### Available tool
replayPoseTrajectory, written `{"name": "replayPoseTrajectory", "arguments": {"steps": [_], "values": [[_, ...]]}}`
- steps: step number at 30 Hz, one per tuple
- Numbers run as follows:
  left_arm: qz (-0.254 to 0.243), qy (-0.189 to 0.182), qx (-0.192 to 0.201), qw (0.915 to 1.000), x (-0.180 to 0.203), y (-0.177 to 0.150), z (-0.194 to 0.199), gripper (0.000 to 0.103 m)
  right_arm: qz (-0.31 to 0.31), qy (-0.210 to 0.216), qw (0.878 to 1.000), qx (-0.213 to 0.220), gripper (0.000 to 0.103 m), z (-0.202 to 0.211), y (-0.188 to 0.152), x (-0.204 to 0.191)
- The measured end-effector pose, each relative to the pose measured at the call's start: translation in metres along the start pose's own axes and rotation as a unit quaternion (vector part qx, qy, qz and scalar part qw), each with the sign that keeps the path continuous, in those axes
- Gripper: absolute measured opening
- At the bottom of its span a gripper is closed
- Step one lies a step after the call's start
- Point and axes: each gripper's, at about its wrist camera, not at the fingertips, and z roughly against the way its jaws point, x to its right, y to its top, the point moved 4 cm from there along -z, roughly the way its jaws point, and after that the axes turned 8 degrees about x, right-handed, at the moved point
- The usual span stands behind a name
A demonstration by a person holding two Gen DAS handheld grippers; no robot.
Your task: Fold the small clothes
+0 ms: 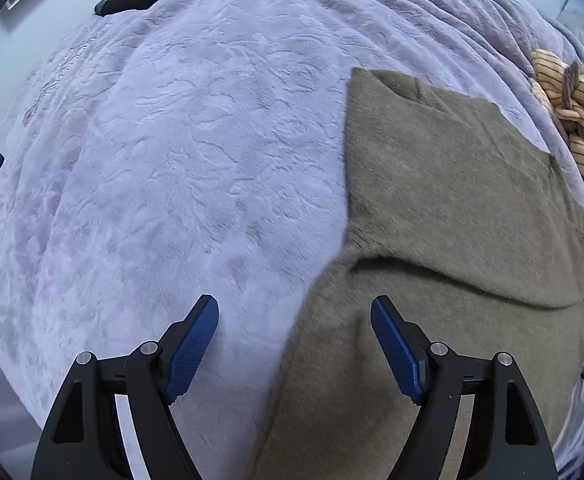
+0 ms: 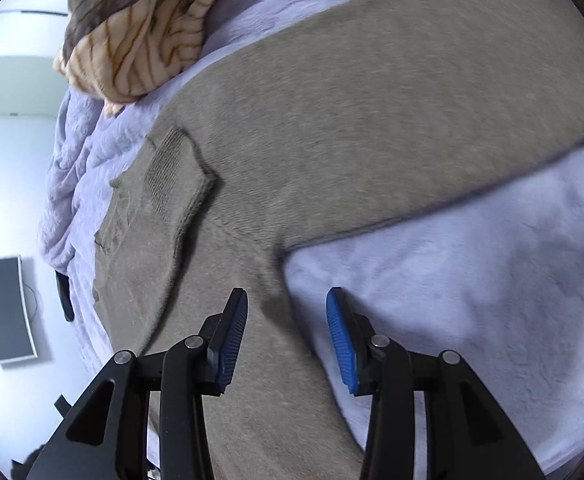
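**Sweater flat on blanket, both grippers empty above it**

Sweater (image 1: pixel 452 208), brownish-grey knit, lay spread on the lilac blanket (image 1: pixel 171 160) that covered the whole bed surface. In the left wrist view it filled the right half of the frame, one panel running away from the camera and a band sweeping down toward the bottom edge. In the right wrist view the garment (image 2: pixel 332 100) had a long band running diagonally from upper right to lower left, likely a sleeve, with a folded ribbed cuff (image 2: pixel 171 176) resting on the body.

A striped cream garment (image 2: pixel 139 40) sat bunched beyond the sweater, apart from it, not in play.

Left gripper (image 1: pixel 295 308) hovered jaws wide, nothing between them; the sweater's slanting edge passed under the gap, the right-hand pad (image 1: pixel 396 344) over knit, the other over bare blanket. Right gripper (image 2: pixel 287 300) was part open, nothing held; its gap sat over the spot where the sweater edge met the blanket, left pad (image 2: pixel 233 332) over knit.

Judgement: both were about equally near an edge. The next grab probably depended on the diagonal band's long axis, folding it across the body. Risk: pinching blanket pile along with the knit.
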Motion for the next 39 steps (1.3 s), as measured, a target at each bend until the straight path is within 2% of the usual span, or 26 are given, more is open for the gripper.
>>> {"name": "replayPoseTrajectory", "arguments": {"steps": [4, 9, 14, 20, 23, 28, 31, 35, 39], "values": [[-0.032, -0.019, -0.023, 0.999, 0.033, -0.012, 0.003, 0.08, -0.021, -0.005, 0.999, 0.029, 0.045, 0.02, 0.012, 0.024], [-0.086, -0.052, -0.041, 0.9941, 0.09, -0.024, 0.006, 0.08, -0.086, 0.003, 0.993, 0.076, 0.045, 0.048, 0.036, 0.069], [-0.155, -0.09, -0.045, 0.9829, 0.156, -0.037, 0.015, 0.08, -0.134, 0.006, 0.984, 0.115, 0.045, 0.07, 0.051, 0.109], [-0.212, -0.117, -0.062, 0.9684, 0.22, -0.053, 0.018, 0.08, -0.2, 0.044, 0.965, 0.165, 0.045, 0.088, 0.068, 0.148], [-0.226, -0.135, -0.071, 0.9621, 0.246, -0.059, 0.017, 0.08, -0.216, 0.061, 0.958, 0.177, 0.045, 0.09, 0.079, 0.156], [-0.231, -0.166, -0.065, 0.9566, 0.289, -0.063, 0.02, 0.08, -0.193, 0.058, 0.962, 0.185, 0.045, 0.088, 0.097, 0.155], [-0.233, -0.181, -0.063, 0.9534, 0.313, -0.062, 0.023, 0.08, -0.199, 0.064, 0.96, 0.185, 0.045, 0.087, 0.104, 0.156], [-0.247, -0.191, -0.057, 0.9483, 0.343, -0.066, 0.024, 0.08, -0.22, 0.077, 0.954, 0.187, 0.045, 0.091, 0.11, 0.164], [-0.257, -0.191, -0.058, 0.9456, 0.344, -0.065, 0.022, 0.08, -0.258, 0.101, 0.942, 0.19, 0.045, 0.09, 0.109, 0.172]]}}
